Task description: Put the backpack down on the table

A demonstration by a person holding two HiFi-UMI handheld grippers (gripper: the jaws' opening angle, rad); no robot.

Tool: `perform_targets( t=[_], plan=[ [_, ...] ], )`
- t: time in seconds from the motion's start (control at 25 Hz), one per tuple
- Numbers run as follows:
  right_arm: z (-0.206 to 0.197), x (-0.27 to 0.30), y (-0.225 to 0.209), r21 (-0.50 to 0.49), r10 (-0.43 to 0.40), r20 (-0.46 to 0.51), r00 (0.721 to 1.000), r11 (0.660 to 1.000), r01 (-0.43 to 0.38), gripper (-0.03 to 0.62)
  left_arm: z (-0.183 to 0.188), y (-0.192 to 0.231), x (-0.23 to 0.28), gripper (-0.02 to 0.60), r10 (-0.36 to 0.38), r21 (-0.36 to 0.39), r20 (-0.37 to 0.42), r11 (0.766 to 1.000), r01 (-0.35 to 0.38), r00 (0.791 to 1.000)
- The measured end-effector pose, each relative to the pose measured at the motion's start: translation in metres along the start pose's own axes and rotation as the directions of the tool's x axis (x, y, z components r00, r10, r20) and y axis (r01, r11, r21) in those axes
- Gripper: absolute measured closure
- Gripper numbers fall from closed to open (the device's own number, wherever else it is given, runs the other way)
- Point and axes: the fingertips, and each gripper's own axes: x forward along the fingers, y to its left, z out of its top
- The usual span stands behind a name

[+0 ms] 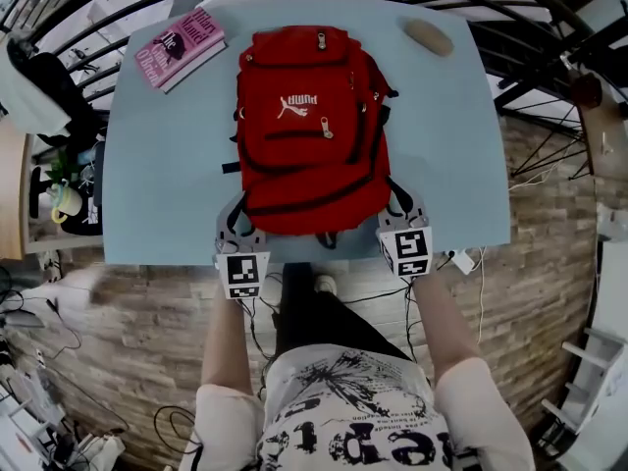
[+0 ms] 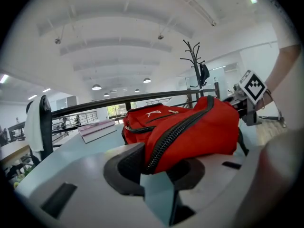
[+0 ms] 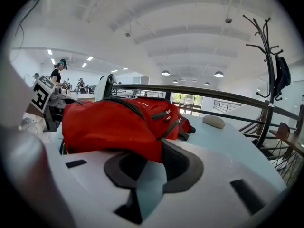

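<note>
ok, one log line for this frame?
backpack: flat on table | left gripper: open, near edge between jaws | right gripper: open, near edge between jaws

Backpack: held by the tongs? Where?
Backpack: near corners sit between left tongs and right tongs; it rests on table; whether pads press cannot be told.
</note>
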Motion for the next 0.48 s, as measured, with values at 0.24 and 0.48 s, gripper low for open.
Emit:
perform_targets(
  t=[0.24,0.48],
  plan=[
    [0.003,-0.01,0.002,-0.152,-0.026,-0.03,0.999,0.988,0.021,0.455,-0.018,-0.009,-0.017,0.305,-0.042,0.015,-0.065,0.999,0.043,0.997],
    [-0.01,-0.031,0.003,-0.117,-0.016,-0.074,0.997,0.993,0.007,0.359,-0.021,-0.015,-0.04,0.304,-0.049,0.014,-0.075,0.999,0.05,0.996]
  ],
)
